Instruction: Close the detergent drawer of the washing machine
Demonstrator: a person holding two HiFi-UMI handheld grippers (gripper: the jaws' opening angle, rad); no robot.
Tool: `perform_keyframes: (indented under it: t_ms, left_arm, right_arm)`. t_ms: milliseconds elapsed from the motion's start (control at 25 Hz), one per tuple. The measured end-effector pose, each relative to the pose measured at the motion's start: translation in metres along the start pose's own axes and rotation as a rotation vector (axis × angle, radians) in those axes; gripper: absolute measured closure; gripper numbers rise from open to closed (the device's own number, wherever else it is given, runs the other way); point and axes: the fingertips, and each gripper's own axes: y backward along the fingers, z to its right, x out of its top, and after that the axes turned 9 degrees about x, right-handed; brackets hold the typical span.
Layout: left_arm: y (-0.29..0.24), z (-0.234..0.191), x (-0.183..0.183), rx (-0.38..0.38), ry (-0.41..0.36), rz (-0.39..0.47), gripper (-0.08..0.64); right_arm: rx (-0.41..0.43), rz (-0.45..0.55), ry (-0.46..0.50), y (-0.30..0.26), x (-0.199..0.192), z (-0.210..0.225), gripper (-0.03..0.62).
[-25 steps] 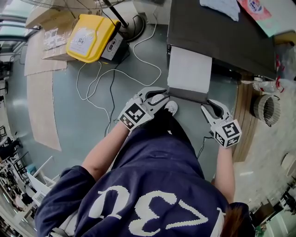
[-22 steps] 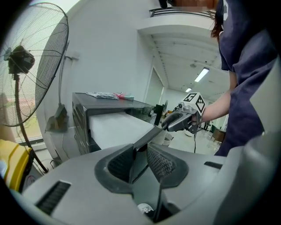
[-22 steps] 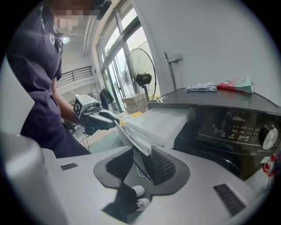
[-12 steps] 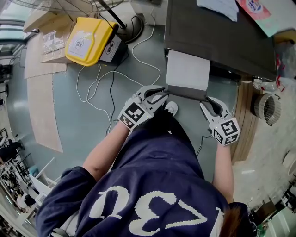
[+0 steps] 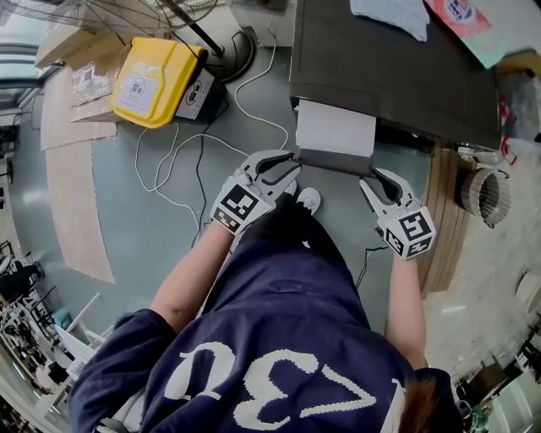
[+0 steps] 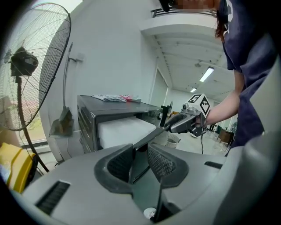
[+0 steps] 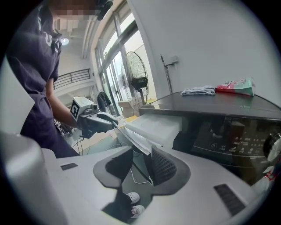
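Note:
The washing machine [image 5: 397, 68] has a dark top, and its detergent drawer [image 5: 336, 128] sticks out toward me, white on top with a dark front panel [image 5: 334, 161]. My left gripper [image 5: 283, 161] is at the panel's left end; its jaws are opening, with the panel's edge between them [image 6: 140, 160]. My right gripper [image 5: 372, 176] is at the right end, jaws apart, straddling the thin panel edge [image 7: 141, 165] with a gap beside it. The left gripper view shows the drawer [image 6: 125, 132] and the right gripper [image 6: 184, 123]. The right gripper view shows the control panel [image 7: 232, 136].
A yellow case [image 5: 156, 72] and a fan base [image 5: 224, 46] stand on the floor at left, with white cables [image 5: 186, 161] running toward my feet. A cloth [image 5: 389, 15] and a packet [image 5: 461, 13] lie on the machine. A round basket [image 5: 486, 199] stands at right.
The drawer has slid further into the machine, so less of its white top shows. Both grippers have moved toward the machine with the front panel.

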Motion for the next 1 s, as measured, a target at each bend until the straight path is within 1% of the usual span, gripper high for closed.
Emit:
perform_keyframes:
  t_ms: [160, 320, 400, 840, 1000]
  left_arm:
    - [-0.009, -0.010, 0.007, 0.016, -0.008, 0.001, 0.443]
    - [-0.017, -0.021, 0.012, 0.044, 0.024, 0.009, 0.443]
    - [-0.020, -0.026, 0.015, 0.057, 0.028, 0.013, 0.443]
    - [-0.034, -0.046, 0.026, 0.109, -0.004, 0.009, 0.439]
    - [-0.037, -0.050, 0.028, 0.137, 0.001, 0.010, 0.437]
  right_arm:
    - [-0.014, 0.008, 0.011, -0.005, 0.009, 0.012, 0.446]
    - [-0.034, 0.016, 0.019, -0.010, 0.017, 0.023, 0.445]
    - [-0.041, 0.021, 0.024, -0.012, 0.021, 0.029, 0.443]
    - [-0.100, 0.033, 0.042, -0.021, 0.036, 0.048, 0.436]
    - [-0.134, 0.036, 0.041, -0.024, 0.039, 0.052, 0.430]
